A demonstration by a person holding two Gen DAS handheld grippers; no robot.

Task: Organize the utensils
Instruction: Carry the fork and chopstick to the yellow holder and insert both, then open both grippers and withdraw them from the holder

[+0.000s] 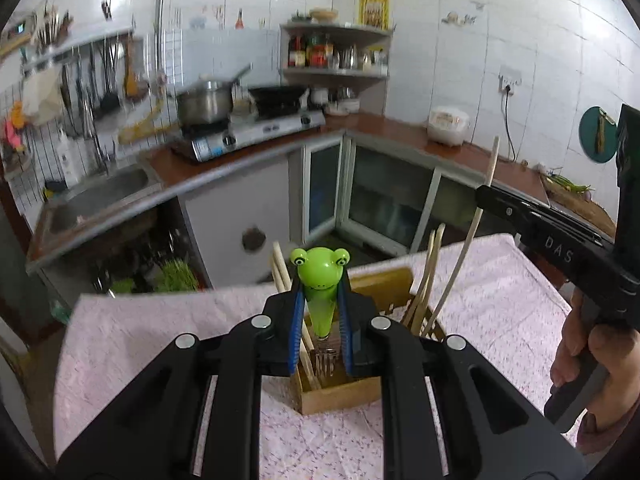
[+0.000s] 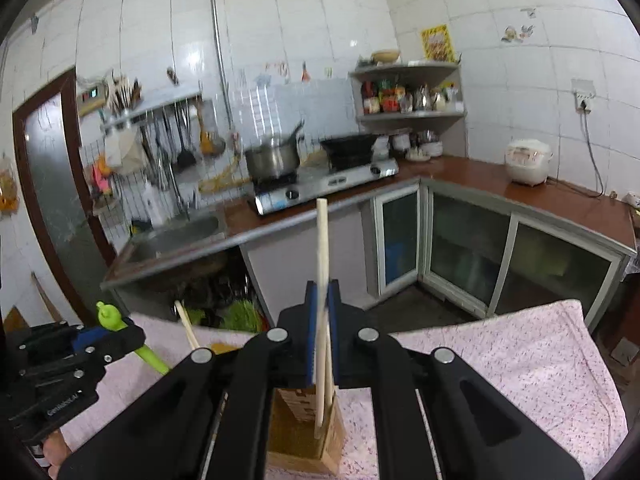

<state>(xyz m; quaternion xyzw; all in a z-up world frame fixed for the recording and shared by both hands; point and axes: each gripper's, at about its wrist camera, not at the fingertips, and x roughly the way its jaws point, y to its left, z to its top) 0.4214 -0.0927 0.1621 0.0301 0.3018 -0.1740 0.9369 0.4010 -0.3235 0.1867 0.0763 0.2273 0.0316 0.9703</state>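
Observation:
My left gripper (image 1: 320, 292) is shut on a green frog-handled fork (image 1: 320, 276), held upright with its tines down inside the wooden utensil box (image 1: 340, 394). Several wooden chopsticks (image 1: 430, 276) lean in the box. My right gripper (image 2: 322, 292) is shut on a pale wooden chopstick (image 2: 322, 240), upright with its lower end in the box (image 2: 308, 436). The right gripper shows in the left wrist view (image 1: 486, 194), holding the chopstick (image 1: 476, 232) above the box's right side. The left gripper shows in the right wrist view (image 2: 116, 330) with the fork (image 2: 108, 314).
The box stands on a table with a pink flowered cloth (image 1: 160, 336). Behind are a kitchen counter (image 1: 384, 128) with a sink (image 1: 104, 196), a gas stove with a pot (image 1: 206, 102) and a wok (image 1: 278, 96), a rice cooker (image 1: 448, 124) and a corner shelf.

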